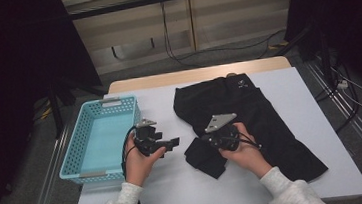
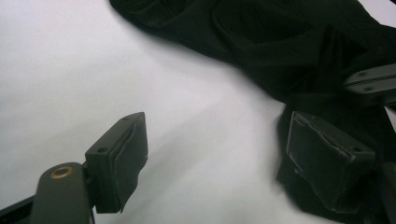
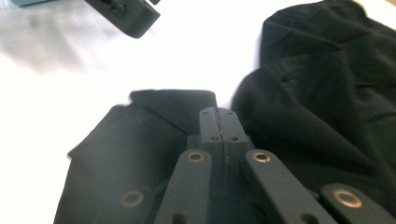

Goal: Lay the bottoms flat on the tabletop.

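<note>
The black garment (image 1: pixel 256 125) lies mostly spread on the white worktop (image 1: pixel 176 183) beside the empty blue basket (image 1: pixel 97 140) — folding barely begun — the right tool (image 3: pixel 219 122) pinched shut at its near corner, the left tool (image 2: pixel 217 154) wide open, holding nothing.

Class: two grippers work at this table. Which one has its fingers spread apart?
The left gripper, beside the blue basket: its fingers stand wide apart. The right gripper over the black garment is shut.

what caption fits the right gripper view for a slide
Right gripper, jaws shut, over a folded black fabric garment on the white table.
</note>
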`<state>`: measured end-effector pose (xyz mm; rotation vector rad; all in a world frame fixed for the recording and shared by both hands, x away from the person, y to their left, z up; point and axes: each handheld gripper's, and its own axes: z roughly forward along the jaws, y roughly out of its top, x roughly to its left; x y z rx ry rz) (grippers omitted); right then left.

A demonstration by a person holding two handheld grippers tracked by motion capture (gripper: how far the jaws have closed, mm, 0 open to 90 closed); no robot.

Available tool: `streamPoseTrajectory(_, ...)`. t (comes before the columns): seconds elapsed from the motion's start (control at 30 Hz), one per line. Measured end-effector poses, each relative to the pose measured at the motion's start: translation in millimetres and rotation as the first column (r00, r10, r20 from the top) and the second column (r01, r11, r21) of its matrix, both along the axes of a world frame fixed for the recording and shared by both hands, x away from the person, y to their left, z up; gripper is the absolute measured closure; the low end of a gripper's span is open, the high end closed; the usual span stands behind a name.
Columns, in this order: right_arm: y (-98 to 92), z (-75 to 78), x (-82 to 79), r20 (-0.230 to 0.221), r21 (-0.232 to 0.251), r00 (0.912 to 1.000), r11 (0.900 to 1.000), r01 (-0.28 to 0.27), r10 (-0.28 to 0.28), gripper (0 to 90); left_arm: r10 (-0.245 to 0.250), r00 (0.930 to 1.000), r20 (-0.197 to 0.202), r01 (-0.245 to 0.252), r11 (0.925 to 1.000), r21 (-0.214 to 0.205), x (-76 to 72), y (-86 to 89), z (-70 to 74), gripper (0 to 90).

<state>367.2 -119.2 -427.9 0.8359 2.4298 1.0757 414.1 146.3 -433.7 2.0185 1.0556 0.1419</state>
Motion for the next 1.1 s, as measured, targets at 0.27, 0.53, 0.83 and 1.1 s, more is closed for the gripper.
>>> streamPoseTrajectory(0.27, -43.3, 11.5, -16.2, 0.004, 0.075, 0.9996, 0.9968, 0.028, -0.028, 90.0, -0.006, 0.9999, -0.015, 0.006, 1.0, 0.0, -0.1, -3.1, -4.9, 21.6)
streamPoseTrajectory(0.53, -77.9, 0.8, -28.6, -0.027, 0.064, 0.9959, 0.9941, 0.087, -0.086, 90.0, -0.049, 0.9983, -0.031, 0.048, 0.9988, -0.012, 6.5, -24.4, -9.8, 22.0)
streamPoseTrajectory(0.83, -95.6, -17.5, -40.2, -0.093, -0.004, 0.9886, 0.9929, 0.119, -0.119, 89.0, -0.108, 0.9934, -0.039, 0.107, 0.994, -0.024, 12.6, -46.7, -12.1, 21.9)
streamPoseTrajectory(1.1, -91.3, -12.4, -47.4, -0.057, 0.03, 0.9859, 0.9868, 0.159, -0.157, 69.8, -0.132, 0.9902, -0.046, 0.131, 0.9912, -0.019, 17.4, -67.8, -25.2, 23.6)
